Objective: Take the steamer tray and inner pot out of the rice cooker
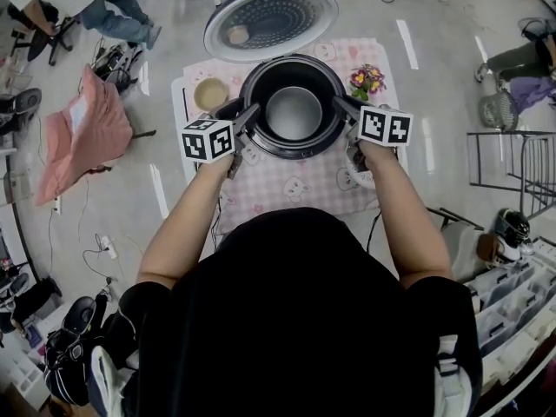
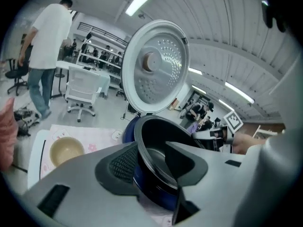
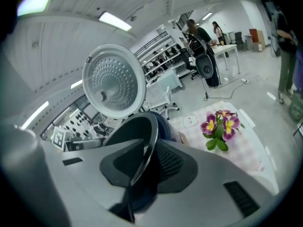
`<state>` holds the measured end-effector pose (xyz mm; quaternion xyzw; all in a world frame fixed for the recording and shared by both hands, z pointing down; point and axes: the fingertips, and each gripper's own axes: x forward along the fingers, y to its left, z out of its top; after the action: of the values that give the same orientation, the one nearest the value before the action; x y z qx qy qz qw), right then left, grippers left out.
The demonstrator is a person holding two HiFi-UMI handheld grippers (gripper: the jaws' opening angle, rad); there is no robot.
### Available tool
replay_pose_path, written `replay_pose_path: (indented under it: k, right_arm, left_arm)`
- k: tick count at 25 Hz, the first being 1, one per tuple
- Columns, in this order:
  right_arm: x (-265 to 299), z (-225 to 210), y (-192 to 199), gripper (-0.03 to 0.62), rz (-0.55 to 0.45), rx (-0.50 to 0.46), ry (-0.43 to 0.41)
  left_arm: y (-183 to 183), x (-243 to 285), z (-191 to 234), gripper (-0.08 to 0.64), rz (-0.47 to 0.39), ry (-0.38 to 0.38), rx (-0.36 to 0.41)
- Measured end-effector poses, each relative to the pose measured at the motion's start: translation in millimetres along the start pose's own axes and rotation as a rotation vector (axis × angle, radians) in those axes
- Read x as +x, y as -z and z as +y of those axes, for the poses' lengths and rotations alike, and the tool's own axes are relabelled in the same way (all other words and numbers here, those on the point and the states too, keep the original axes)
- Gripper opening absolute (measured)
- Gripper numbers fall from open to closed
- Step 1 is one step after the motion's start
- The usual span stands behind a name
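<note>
Fingers [image 2: 124, 163] (both pairs) on pot rim [image 2: 141, 156]

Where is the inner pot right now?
Head view, centre: the inner pot sits in the rice cooker, beige bowl left of it, flowers right; the left hand-held gripper and right hand-held gripper straddle its rim.

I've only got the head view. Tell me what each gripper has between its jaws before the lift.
Observer: The left gripper view shows the left gripper straddling the rim of the inner pot, with one jaw outside the pot and one inside.
Operator: Now report the right one.
Observer: The right gripper view shows the right gripper closed on the same rim at the opposite side, its pads pressed on the thin edge.
Operator: Check the left pads as well.
Observer: Both left pads look to be against the rim, the textured one on the outside.
</note>
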<state>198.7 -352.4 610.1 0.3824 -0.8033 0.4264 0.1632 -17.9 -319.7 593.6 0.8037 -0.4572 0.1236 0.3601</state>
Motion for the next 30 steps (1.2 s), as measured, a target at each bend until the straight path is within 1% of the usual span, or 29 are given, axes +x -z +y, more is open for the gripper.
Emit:
replay_pose_path:
  k: [2, 3, 5, 7, 8, 12, 16, 26, 27, 29, 30]
  right_arm:
    - [-0.2, 0.6, -3.7, 0.069, -0.033, 0.097, -0.033]
    - [0.1, 1.3, -5.1, 0.064, -0.046, 0.13, -0.048]
    - [0.1, 2.8, -6.1, 0.063, -0.062, 0.162, -0.063]
    - [-1.2, 3.1, -4.8, 0.057, -0.062, 0.169, -0.067]
    - [-2.1, 3.5, -3.9, 0.054, -0.059, 0.174, -0.074]
    - [-4.3, 8.5, -0.8, 0.041, -0.062, 0.221, -0.126]
    - [-13.2, 15.6, -2.7, 0.035, -0.096, 0.244, -0.177]
    - [-63.1, 53.5, -28.5, 0.032, -0.205, 0.215, -0.236]
    - [-69.1, 61.1, -32.4, 0.032, -0.22, 0.199, -0.254]
    - [-80.5, 82.3, -43.8, 0.032, -0.259, 0.142, -0.322]
    - [-85.8, 89.7, -47.9, 0.031, -0.274, 0.124, -0.336]
  left_arm:
    - [-3.0, -1.7, 1.8, 0.174, -0.044, 0.035, -0.118]
    - [-4.2, -2.2, 2.3, 0.172, -0.066, 0.057, -0.182]
    - [-4.8, -2.2, 0.3, 0.156, -0.098, 0.109, -0.297]
    - [-3.5, -2.7, -1.7, 0.118, -0.116, 0.142, -0.373]
    - [-2.6, -3.5, -1.5, 0.104, -0.12, 0.145, -0.389]
    - [-1.5, -8.9, 4.8, 0.055, -0.127, 0.136, -0.401]
    - [-5.2, -15.0, 2.5, 0.049, -0.129, 0.159, -0.401]
    - [-41.2, -51.3, -31.2, 0.046, -0.197, 0.243, -0.345]
    - [-44.2, -56.2, -34.9, 0.046, -0.204, 0.255, -0.341]
    - [-50.1, -65.8, -41.9, 0.046, -0.215, 0.276, -0.333]
    - [-52.9, -70.4, -44.9, 0.046, -0.221, 0.287, -0.331]
